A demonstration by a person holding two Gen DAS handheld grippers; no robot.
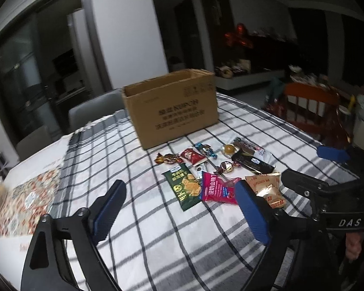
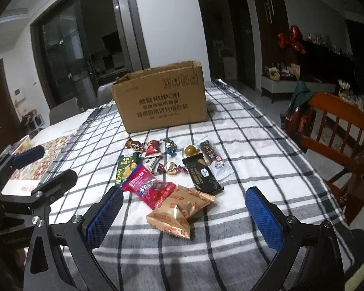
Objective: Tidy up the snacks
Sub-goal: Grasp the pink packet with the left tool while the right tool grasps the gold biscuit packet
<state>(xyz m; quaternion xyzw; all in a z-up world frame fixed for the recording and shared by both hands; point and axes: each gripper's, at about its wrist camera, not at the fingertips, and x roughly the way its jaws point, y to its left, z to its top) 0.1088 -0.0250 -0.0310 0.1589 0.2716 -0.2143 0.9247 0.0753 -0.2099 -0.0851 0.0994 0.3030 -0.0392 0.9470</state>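
An open cardboard box stands at the far side of the checked tablecloth. In front of it lie several snacks: a green cracker pack, a pink-red pack, a gold pack, a black bar, a brown and white bar and several wrapped candies. My left gripper is open and empty above the table, near the green and pink packs. My right gripper is open and empty, with the gold pack between its fingers' line of sight.
The table carries a black and white checked cloth, with a patterned mat at its left. An orange wooden chair stands at the right edge, a grey chair behind the box. The other gripper shows at each view's edge.
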